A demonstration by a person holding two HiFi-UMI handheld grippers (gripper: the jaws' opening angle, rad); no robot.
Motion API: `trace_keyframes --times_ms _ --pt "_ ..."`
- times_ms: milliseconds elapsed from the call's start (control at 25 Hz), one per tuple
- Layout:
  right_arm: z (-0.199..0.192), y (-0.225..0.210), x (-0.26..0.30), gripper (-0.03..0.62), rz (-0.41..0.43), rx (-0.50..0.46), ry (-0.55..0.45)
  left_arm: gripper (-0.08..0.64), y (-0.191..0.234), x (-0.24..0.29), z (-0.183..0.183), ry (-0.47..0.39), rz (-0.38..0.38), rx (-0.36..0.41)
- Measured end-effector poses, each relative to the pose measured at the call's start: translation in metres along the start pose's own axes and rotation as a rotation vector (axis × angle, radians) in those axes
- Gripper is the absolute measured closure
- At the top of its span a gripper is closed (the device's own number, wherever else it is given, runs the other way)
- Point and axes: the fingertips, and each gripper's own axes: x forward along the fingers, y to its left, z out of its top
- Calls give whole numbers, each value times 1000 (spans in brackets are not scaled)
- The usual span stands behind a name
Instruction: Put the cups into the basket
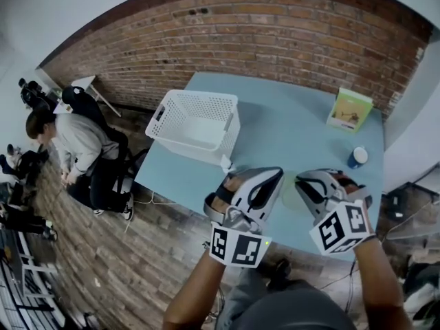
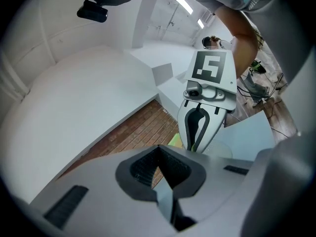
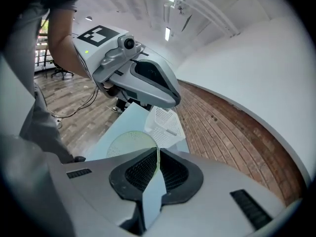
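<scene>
A pale green see-through cup (image 3: 129,143) hangs above the blue table (image 1: 275,126), and my right gripper (image 3: 157,154) is shut on its thin rim. From the head view the cup (image 1: 291,192) shows faintly between my two grippers, low at the table's near edge. The left gripper (image 1: 273,174) floats just left of the right gripper (image 1: 302,181); its jaws (image 2: 159,154) look shut with nothing in them. A white perforated basket (image 1: 168,108) stands on the table's left part, seemingly without anything in it. A blue cup (image 1: 357,157) stands at the right edge.
A green and white box (image 1: 349,110) stands at the table's far right. A person (image 1: 75,143) sits on a chair on the brick floor left of the table. A brick wall runs behind the table.
</scene>
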Motion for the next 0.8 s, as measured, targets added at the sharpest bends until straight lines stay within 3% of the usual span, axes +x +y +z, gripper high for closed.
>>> trace_keyframes --times_ms 480,800 --pt "98 -24 43 561 -57 -53 -12 560 86 -52 -39 -42 48 34" --pt "134 -41 71 561 -68 -65 -22 560 123 -63 -61 -51 78 47"
